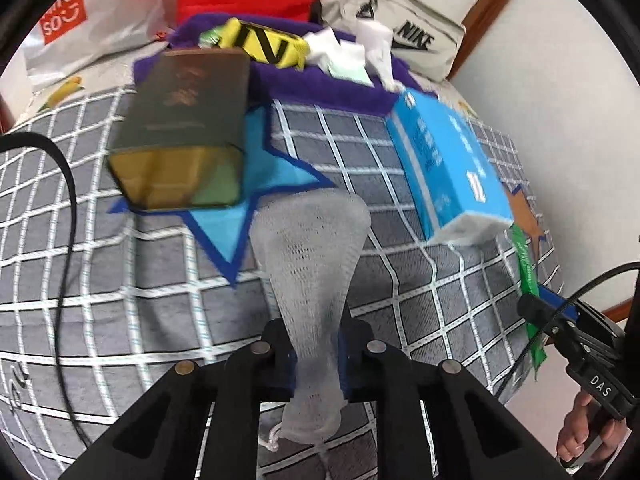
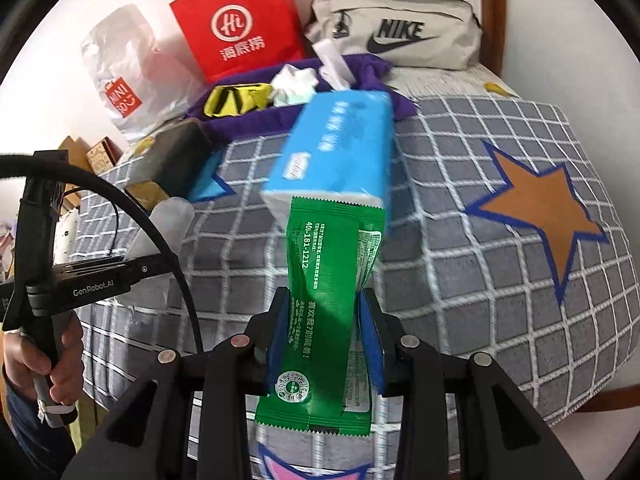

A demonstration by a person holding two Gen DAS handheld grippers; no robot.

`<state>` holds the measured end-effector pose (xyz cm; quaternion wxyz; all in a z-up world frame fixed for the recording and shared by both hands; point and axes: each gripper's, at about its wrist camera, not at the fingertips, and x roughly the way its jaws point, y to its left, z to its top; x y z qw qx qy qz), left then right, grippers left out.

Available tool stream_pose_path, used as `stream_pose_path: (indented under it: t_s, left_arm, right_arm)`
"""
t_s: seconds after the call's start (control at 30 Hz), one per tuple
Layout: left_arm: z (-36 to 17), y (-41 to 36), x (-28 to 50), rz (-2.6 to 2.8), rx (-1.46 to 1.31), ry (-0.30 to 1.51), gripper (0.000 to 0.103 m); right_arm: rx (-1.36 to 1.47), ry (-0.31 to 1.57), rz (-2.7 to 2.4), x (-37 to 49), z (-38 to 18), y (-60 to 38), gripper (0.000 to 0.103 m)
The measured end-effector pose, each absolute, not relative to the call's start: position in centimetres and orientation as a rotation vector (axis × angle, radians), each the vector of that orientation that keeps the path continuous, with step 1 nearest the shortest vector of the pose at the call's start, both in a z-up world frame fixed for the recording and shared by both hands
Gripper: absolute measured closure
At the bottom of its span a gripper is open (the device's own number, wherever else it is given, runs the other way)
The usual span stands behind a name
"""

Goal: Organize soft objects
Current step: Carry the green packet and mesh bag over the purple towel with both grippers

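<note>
Left wrist view: we hold a white mesh pouch in our left tongs, the pads closed on its narrow lower part while its wider end fans out above the grey checked bedspread. A knotted white cord shows at the pouch's bottom edge. Just beyond it a light blue star patch lies on the spread, and a dark green box with a gold end sits partly over that star; its printing is too blurred to read. To the right a blue tissue pack rests on the bed, its white characters unreadable.

In the right wrist view, our right tongs are clamped on a green sachet, which stands upright between the blue pads. We read "40-181-1212" along its side, with lines of small Chinese print and a round white seal near the bottom. Its top edge overlaps the tissue pack as seen from here.

Farther back a purple cloth carries a yellow packet with black markings and crumpled white paper. Behind stand a red bag marked "Hi" with Chinese characters, a white MINISO bag, and a beige pouch printed NIKE. An orange star patch lies on the spread at right. The left tool's body reads "GenRobot.AI".
</note>
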<state>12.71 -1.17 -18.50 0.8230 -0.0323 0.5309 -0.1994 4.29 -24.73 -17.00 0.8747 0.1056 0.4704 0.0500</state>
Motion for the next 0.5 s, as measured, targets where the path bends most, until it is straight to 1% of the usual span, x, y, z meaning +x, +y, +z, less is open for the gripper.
stream_pose_path:
  t_s: [0.2, 0.5]
  left_arm:
    - [-17.1, 0.2, 12.8, -0.445, -0.109, 1.122, 0.088]
    - [-15.1, 1.4, 13.1, -0.466, -0.126, 1.109, 0.088]
  right_arm:
    - [0.191, 0.958, 0.164, 6.2, -15.0, -22.1, 0.068]
    - [0.181, 0.962, 0.193, 8.0, -14.1, -20.9, 0.068]
